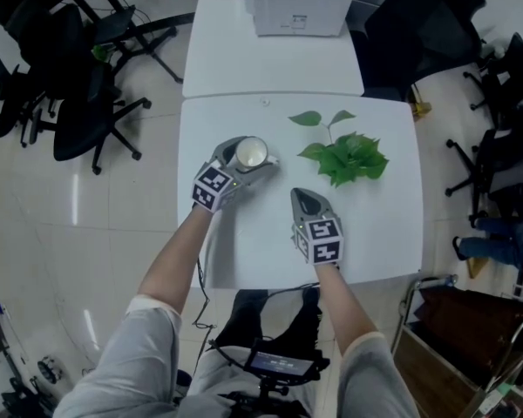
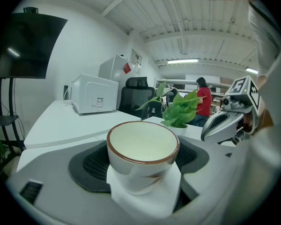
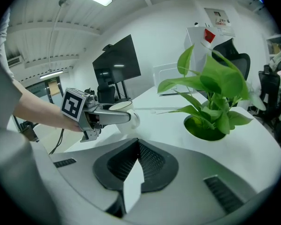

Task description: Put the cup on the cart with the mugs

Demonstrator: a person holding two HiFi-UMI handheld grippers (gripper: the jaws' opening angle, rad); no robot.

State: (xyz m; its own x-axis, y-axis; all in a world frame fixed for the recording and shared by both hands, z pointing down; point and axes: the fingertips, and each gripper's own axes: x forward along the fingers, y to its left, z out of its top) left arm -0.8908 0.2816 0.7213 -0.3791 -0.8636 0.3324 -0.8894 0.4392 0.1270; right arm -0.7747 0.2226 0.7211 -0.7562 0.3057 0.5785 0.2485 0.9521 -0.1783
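Note:
A white cup [image 1: 250, 153] with a brown rim sits between the jaws of my left gripper [image 1: 247, 160] at the left middle of the white table [image 1: 244, 251]. In the left gripper view the cup [image 2: 143, 156] is upright and empty, and both black pads press on its sides. The right gripper view shows the cup [image 3: 122, 114] low over the tabletop. My right gripper [image 1: 307, 200] hovers nearer the table's front, a little right of the cup. Its jaws are shut [image 3: 136, 142] with nothing between them.
A green potted plant [image 1: 344, 155] stands on the table to the right of the cup. A white boxy appliance [image 1: 298, 3] sits on the second table behind. Black office chairs [image 1: 78, 85] stand on the left. A metal-framed rack [image 1: 453, 338] is at the lower right.

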